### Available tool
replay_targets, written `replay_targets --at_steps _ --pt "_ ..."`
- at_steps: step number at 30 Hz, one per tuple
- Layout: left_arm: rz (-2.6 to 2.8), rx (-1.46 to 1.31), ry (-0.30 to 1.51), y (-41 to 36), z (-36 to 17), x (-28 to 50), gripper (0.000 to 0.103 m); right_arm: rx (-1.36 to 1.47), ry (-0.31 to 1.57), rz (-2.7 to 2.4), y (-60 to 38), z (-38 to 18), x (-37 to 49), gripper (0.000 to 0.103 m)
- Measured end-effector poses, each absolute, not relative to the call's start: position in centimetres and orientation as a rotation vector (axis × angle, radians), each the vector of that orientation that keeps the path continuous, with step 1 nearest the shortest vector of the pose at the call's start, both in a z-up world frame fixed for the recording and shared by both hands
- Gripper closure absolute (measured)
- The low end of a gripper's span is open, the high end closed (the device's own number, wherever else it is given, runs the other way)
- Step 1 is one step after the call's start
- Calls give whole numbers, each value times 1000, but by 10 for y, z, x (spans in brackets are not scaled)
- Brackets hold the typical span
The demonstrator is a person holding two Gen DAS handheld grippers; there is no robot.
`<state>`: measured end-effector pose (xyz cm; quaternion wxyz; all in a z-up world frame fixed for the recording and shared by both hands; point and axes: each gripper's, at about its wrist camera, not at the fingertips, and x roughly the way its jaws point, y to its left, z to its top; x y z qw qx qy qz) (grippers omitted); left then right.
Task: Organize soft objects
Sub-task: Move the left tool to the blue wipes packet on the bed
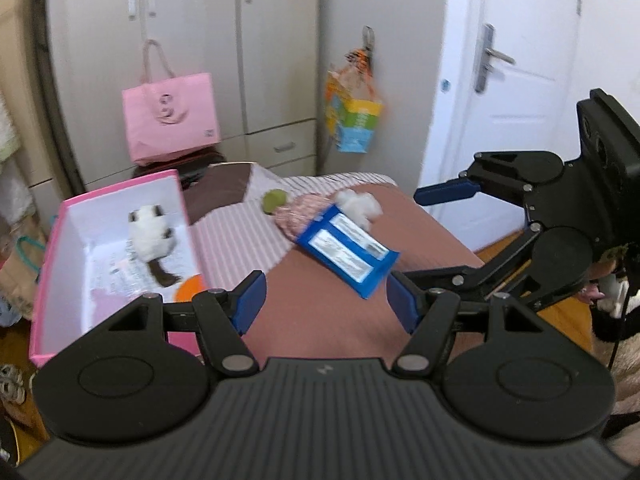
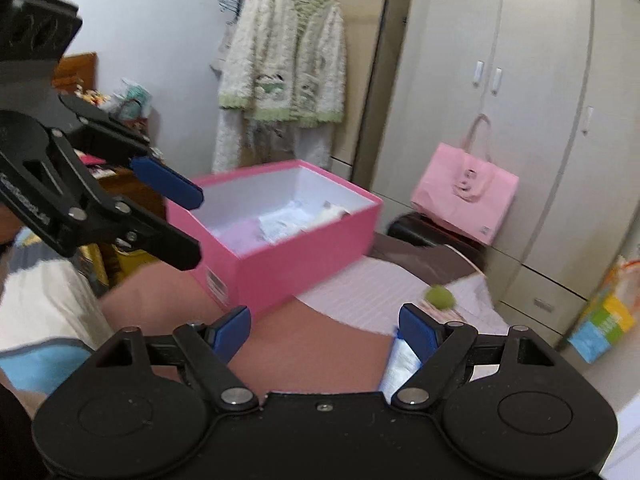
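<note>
An open pink box (image 1: 52, 240) sits on the bed at the left, with a white and brown plush toy (image 1: 150, 236) and an orange item (image 1: 191, 287) inside. Further along the bed lie a blue wipes packet (image 1: 347, 254), a pink knitted piece (image 1: 298, 216), a green ball (image 1: 274, 202) and a white fluffy toy (image 1: 358, 204). My left gripper (image 1: 326, 300) hangs open over the bedspread, short of the packet, holding nothing. My right gripper (image 2: 325, 332) is open and empty too, with the pink box (image 2: 300, 252) ahead of it, the green ball (image 2: 440, 298) to its right and the packet (image 2: 400, 360) behind its right finger.
A pink tote bag (image 1: 172, 116) stands on a dark stool by the wardrobe (image 1: 192, 40). A colourful bag (image 1: 352, 120) hangs on a hook beside the white door (image 1: 516, 100). A fleece robe (image 2: 284, 68) hangs behind the box. The other gripper (image 1: 432, 236) hovers at the right.
</note>
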<state>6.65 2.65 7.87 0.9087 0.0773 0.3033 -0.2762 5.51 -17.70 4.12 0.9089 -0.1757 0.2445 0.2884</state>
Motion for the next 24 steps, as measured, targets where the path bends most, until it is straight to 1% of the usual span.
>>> replay_targets --at_steps 5,10,17,22,24 --pt "-620 121 664 2 56 85 37 -336 487 552 -196 20 54 18" --pt "-630 61 689 -13 29 110 38 -382 480 509 -201 -11 56 18" --pt "-624 -39 752 -24 -5 149 41 -385 507 490 -205 -42 85 18" --pt "-596 -74 755 -32 -25 171 41 -326 551 484 -206 -64 113 18" --pt "-598 -79 762 -38 -35 179 43 -332 566 469 -202 -74 120 19"
